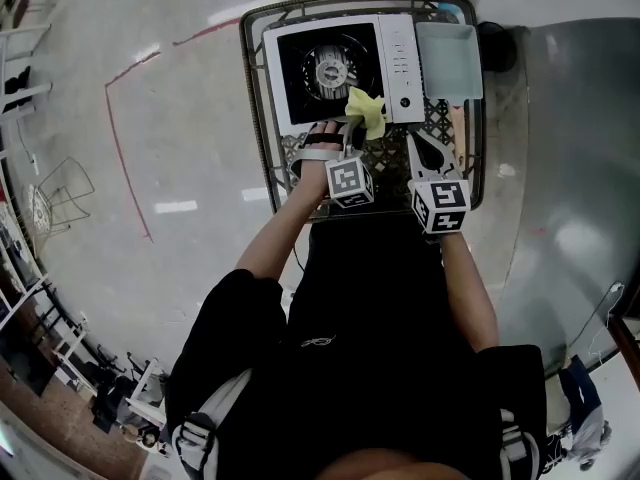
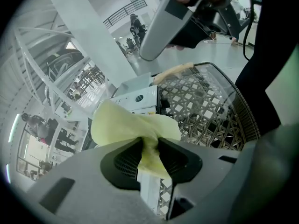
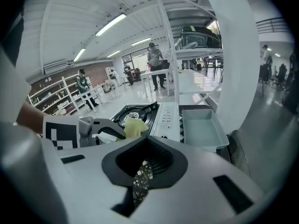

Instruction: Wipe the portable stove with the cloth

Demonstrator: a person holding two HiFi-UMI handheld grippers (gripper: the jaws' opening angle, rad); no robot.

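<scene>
- Two grippers: the left gripper (image 2: 149,149) pinches the one yellow cloth (image 1: 367,113) at the portable stove's (image 1: 390,53) near edge; the right gripper (image 3: 145,167) has its jaws closed together, empty
- One burner (image 1: 329,69) on the stove, one pale tray (image 1: 448,58) beside it
- One woven wicker table (image 1: 252,98) bears both, on a glossy pale floor (image 1: 180,118) with a red line (image 1: 120,143)

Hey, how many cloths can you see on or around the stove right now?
1. A yellow cloth, pinched in the left gripper, sits at the portable stove's near edge. No other shows, though the grippers might hide one.
</scene>
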